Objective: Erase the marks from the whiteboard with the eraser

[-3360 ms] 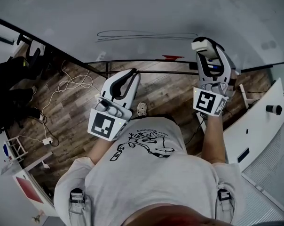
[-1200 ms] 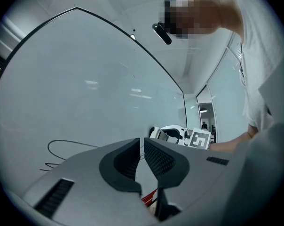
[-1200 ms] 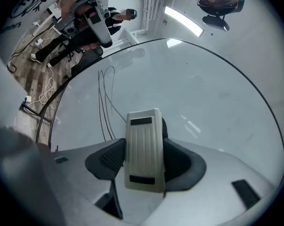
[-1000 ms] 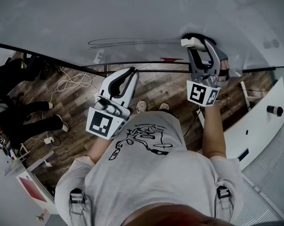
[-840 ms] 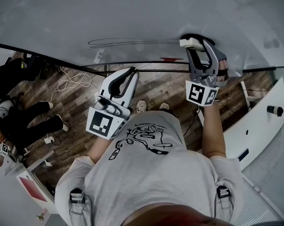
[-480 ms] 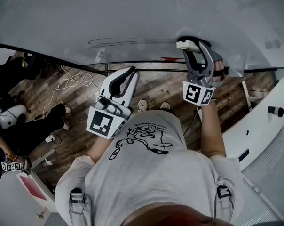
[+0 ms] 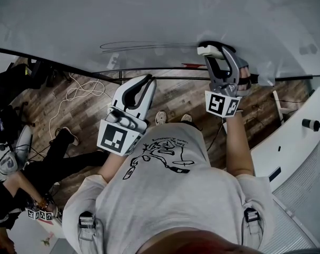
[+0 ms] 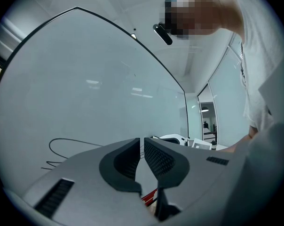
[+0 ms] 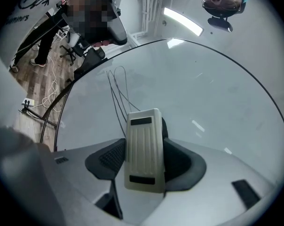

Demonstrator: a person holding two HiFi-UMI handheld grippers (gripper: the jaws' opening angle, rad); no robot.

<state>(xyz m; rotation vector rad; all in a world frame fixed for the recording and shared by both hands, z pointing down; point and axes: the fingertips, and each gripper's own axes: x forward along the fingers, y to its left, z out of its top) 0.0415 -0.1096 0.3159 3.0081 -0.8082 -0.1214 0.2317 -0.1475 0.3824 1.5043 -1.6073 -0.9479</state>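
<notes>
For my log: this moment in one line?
right gripper: shut on eraser | eraser: against whiteboard at end of marks | left gripper: shut, empty

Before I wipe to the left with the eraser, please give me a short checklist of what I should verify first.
1. Eraser held in the right gripper's jaws: ok, closed on its sides.
2. Eraser pressed flat on the whiteboard: cannot tell.
3. Eraser at the right end of the marks: ok, in the head view.
4. Wiping path to the left is free: ok.
5. Left gripper away from the whiteboard, jaws together, empty: ok.
</notes>
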